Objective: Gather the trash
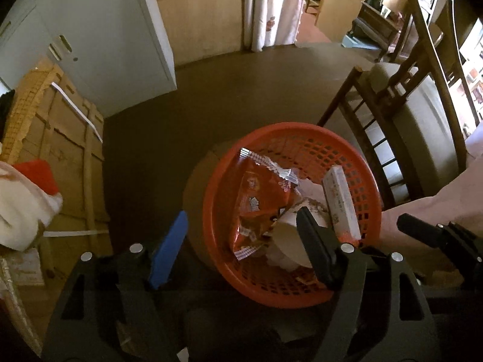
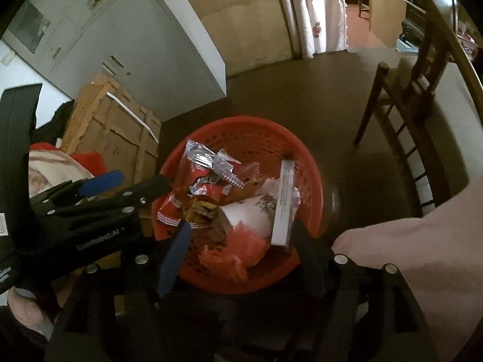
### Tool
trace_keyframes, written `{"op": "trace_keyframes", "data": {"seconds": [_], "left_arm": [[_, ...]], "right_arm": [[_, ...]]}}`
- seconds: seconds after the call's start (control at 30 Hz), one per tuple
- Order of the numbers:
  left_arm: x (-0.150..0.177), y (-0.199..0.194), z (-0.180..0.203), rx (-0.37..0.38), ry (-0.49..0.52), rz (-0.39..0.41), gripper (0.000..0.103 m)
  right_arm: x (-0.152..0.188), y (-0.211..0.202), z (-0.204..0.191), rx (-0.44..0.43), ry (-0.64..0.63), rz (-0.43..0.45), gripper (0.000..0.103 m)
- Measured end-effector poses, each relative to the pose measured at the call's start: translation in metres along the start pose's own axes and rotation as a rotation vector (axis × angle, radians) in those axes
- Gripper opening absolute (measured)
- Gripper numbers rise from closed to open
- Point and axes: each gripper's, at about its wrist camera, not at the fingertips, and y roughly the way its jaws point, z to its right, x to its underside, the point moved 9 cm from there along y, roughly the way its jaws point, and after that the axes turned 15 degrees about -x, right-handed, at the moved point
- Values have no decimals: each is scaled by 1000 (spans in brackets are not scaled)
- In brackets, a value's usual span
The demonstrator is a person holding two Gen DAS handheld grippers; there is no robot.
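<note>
An orange mesh basket [image 1: 359, 163] stands on the brown floor; it also shows in the right wrist view [image 2: 241, 134]. It holds a red snack wrapper [image 1: 256, 199], a white paper cup [image 1: 289, 241] and a slim white box [image 1: 341, 202]. The right wrist view shows the wrapper [image 2: 199, 187], the cup [image 2: 250, 214], the box [image 2: 283, 202] and crumpled orange plastic [image 2: 229, 256]. My left gripper [image 1: 241, 235] is open and empty above the basket's near left side. My right gripper [image 2: 241, 238] is open and empty above its near rim. The left gripper also shows at the left in the right wrist view [image 2: 129, 181].
A strapped cardboard crate [image 1: 66, 163] stands left of the basket, with a white and red cloth [image 1: 27, 199] in front of it. A wooden chair [image 1: 401, 126] with a pale cushion stands to the right. A white cabinet [image 1: 99, 39] and a curtain [image 1: 271, 9] are behind.
</note>
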Motion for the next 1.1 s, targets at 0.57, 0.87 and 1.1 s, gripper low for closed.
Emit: {"op": "trace_keyframes", "data": {"seconds": [0.57, 0.87, 1.1], "left_arm": [[19, -65, -10, -46, 15, 105, 79], [32, -99, -16, -69, 6, 166, 81], [44, -115, -20, -75, 16, 192, 83]], "right_arm": [[41, -71, -21, 54, -42, 90, 78], [71, -92, -34, 81, -44, 114, 90], [81, -103, -42, 136, -68, 143, 97]]}}
